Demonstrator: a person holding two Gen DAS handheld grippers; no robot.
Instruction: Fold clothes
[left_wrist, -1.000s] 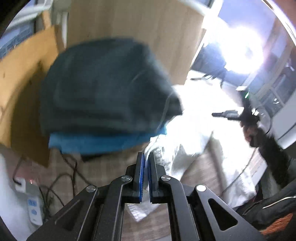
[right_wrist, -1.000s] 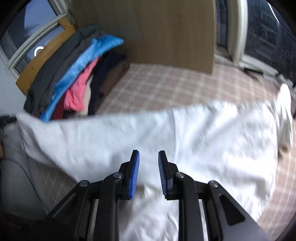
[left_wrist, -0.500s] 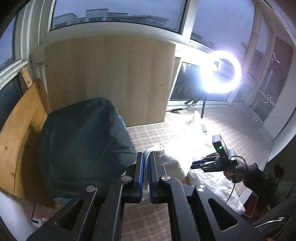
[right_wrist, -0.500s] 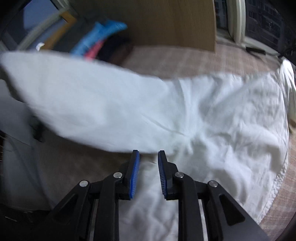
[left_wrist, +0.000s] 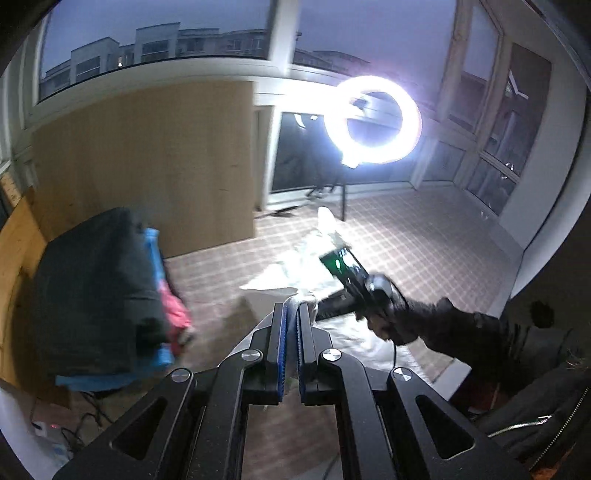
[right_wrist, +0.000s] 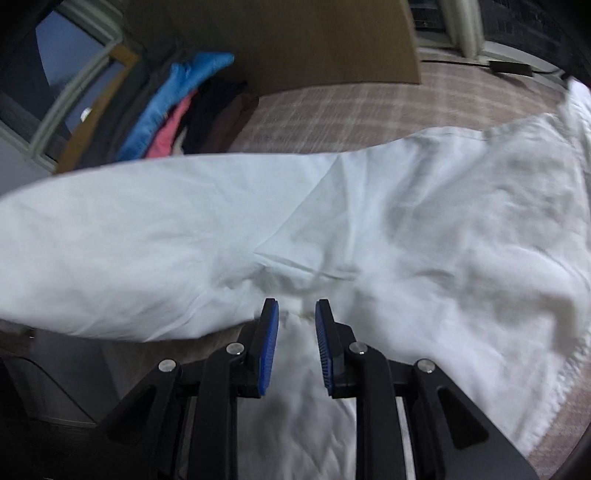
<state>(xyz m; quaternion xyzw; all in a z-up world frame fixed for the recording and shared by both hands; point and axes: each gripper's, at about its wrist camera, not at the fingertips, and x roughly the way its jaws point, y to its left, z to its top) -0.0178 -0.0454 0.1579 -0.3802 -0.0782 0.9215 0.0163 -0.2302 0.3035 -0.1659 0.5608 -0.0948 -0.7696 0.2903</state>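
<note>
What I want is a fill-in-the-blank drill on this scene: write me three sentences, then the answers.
1. The left gripper is shut on a fold of the ___ garment.
2. The lit lamp by the windows is shaped like a ___.
3. Dark, pink and ___ items make up the clothes pile.

Missing words: white; ring; blue

Garment spread across the floor, one flap lifted over its left part. Clothes pile beyond it at left, against the board. Ring light behind the garment's far end.
</note>
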